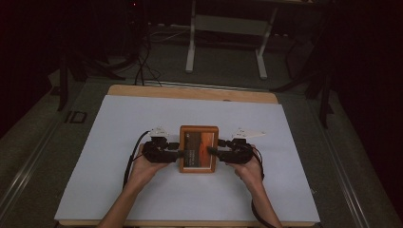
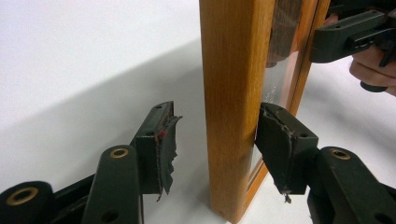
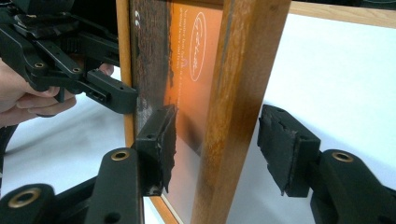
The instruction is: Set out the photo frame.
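A wooden picture frame (image 1: 198,148) with an orange and dark print under glass sits at the middle of the white sheet (image 1: 142,123). My left gripper (image 1: 174,153) is open astride the frame's left side rail (image 2: 233,70). Its glass-side pad (image 2: 280,140) touches the frame, and the back-side pad (image 2: 161,140) stands off with a gap. My right gripper (image 1: 215,151) is open astride the right side rail (image 3: 247,56). One pad (image 3: 161,140) lies against the print (image 3: 196,56), and the other (image 3: 285,144) is apart from the frame's back. A hand holds each gripper.
The white sheet covers a wooden table whose edge (image 1: 190,91) shows at the back. Beyond it stand the white legs of a desk (image 1: 191,42) and cables (image 1: 142,61) on a dark floor. Bare sheet lies all around the frame.
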The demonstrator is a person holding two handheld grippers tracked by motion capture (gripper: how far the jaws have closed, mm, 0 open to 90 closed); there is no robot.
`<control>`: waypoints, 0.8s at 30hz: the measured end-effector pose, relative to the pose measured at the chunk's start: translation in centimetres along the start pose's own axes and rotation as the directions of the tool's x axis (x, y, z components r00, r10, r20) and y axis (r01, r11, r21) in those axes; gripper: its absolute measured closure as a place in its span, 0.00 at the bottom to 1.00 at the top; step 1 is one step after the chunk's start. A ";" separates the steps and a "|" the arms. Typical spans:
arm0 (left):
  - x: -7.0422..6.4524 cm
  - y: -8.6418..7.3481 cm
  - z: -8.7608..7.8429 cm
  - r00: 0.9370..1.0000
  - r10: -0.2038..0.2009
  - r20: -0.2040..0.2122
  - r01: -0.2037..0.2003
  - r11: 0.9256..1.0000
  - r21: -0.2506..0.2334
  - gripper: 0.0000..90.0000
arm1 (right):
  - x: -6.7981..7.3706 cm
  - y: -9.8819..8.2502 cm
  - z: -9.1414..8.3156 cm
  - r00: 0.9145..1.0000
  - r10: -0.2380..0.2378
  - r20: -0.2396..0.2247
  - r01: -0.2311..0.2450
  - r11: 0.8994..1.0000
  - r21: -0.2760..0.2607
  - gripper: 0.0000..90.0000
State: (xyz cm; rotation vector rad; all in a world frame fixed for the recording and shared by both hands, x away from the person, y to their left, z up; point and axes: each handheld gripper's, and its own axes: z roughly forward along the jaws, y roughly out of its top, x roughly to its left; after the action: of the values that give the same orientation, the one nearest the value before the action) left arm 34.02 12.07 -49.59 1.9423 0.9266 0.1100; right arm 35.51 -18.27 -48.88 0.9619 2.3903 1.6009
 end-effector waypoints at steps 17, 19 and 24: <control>0.2 0.5 -2.3 1.000 0.004 0.004 -0.004 0.999 -0.045 0.51 | -0.5 0.9 -3.4 0.999 -0.041 0.029 0.042 0.999 -0.032 0.45; 0.1 0.7 -2.8 1.000 0.006 -0.003 -0.007 0.998 -0.056 0.51 | -0.6 0.9 -3.8 0.999 -0.038 0.036 0.039 0.999 -0.035 0.44; 0.5 0.9 -4.1 0.999 0.007 -0.034 -0.009 0.997 -0.075 0.51 | -1.1 0.7 -4.7 0.998 -0.029 0.055 0.030 0.999 -0.032 0.43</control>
State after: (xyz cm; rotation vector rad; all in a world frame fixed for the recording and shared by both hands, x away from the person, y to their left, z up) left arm 33.09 15.07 -46.75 1.8802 0.9240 0.1801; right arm 34.80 -22.43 -46.48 0.9473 2.3235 1.5779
